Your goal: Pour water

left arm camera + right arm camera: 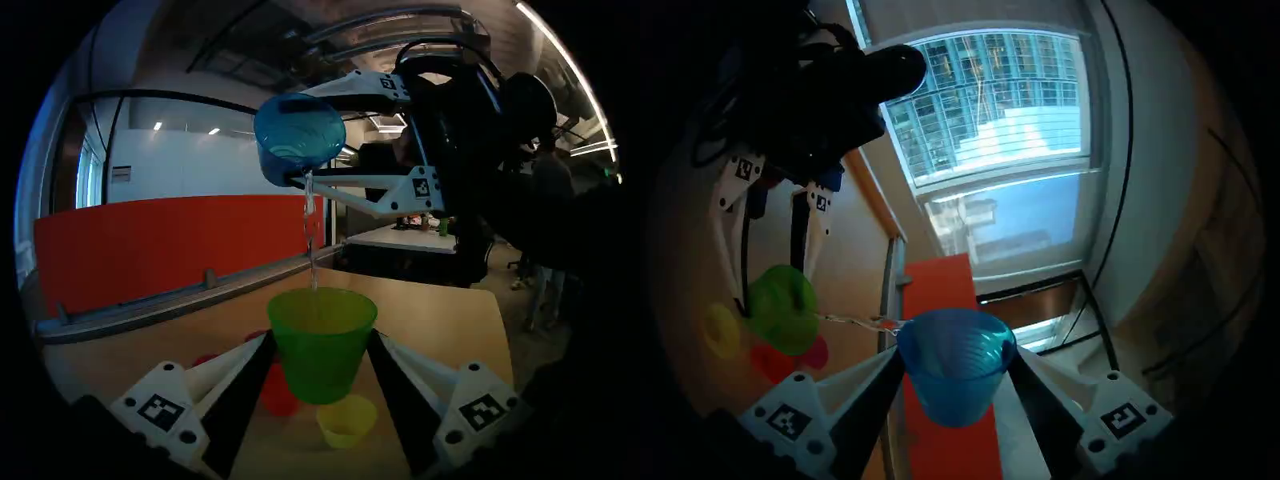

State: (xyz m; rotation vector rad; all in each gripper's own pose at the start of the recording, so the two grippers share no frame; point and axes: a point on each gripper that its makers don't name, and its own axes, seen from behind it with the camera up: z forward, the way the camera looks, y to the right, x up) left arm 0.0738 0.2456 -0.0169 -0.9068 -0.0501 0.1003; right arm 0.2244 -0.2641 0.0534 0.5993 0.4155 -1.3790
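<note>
The jaws of our right gripper (956,354) clench the tilted blue plastic cup (954,384). Its water stream (309,228) falls into the green plastic cup (322,360), which our left gripper (322,334) jaws grasp.

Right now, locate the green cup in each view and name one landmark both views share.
Left gripper view: green cup low centre, clamped in the left gripper, water falling into it.
Right gripper view: green cup at far left, mid-height, its mouth turned toward the stream.
Shared landmark: the blue cup, top centre in the left gripper view, bottom centre in the right gripper view.
</note>
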